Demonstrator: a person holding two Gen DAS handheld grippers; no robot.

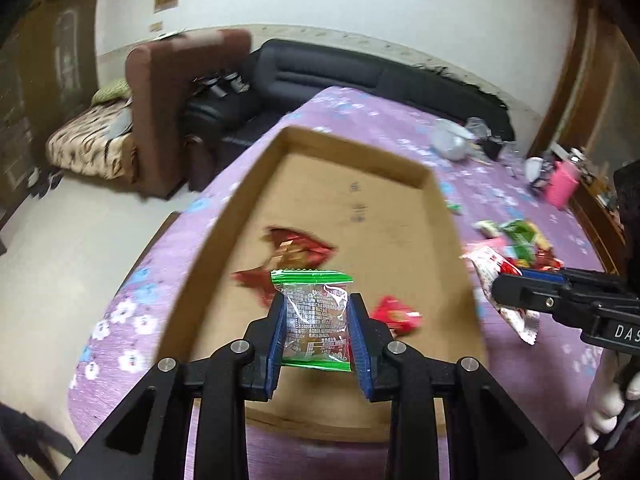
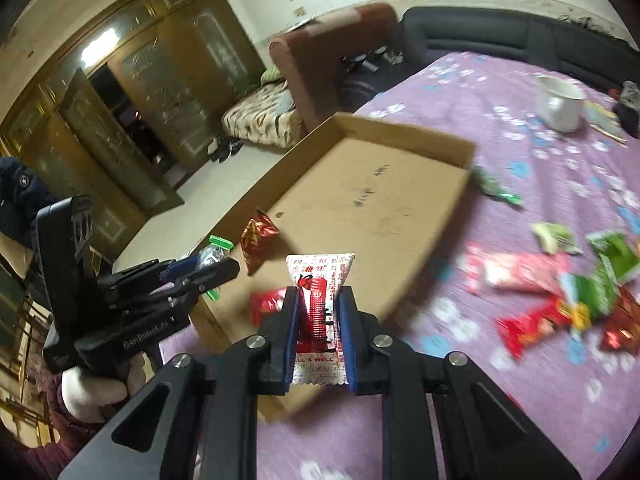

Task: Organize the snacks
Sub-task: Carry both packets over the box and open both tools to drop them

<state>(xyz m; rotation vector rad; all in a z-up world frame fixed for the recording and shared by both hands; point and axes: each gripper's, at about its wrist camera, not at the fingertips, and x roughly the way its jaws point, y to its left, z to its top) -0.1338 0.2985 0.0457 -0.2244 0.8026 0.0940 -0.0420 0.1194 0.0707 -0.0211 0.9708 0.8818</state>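
My left gripper (image 1: pixel 316 320) is shut on a clear snack packet with green ends (image 1: pixel 314 320) and holds it above the near part of a shallow cardboard tray (image 1: pixel 434 200). Red snack packets (image 1: pixel 296 252) lie inside the tray. My right gripper (image 2: pixel 318 312) is shut on a white and red snack packet (image 2: pixel 318 300) over the tray's near right edge (image 2: pixel 420 276). The left gripper also shows in the right wrist view (image 2: pixel 208 272), and the right gripper in the left wrist view (image 1: pixel 500 290). A pile of loose snacks (image 2: pixel 560 292) lies on the purple cloth to the right.
The table has a purple flowered cloth (image 1: pixel 120 312). A white mug (image 2: pixel 560 104) stands at the far side, with a pink item (image 1: pixel 562 184) and clutter near it. A brown armchair (image 1: pixel 160 120) and a black sofa (image 1: pixel 340 76) stand behind the table.
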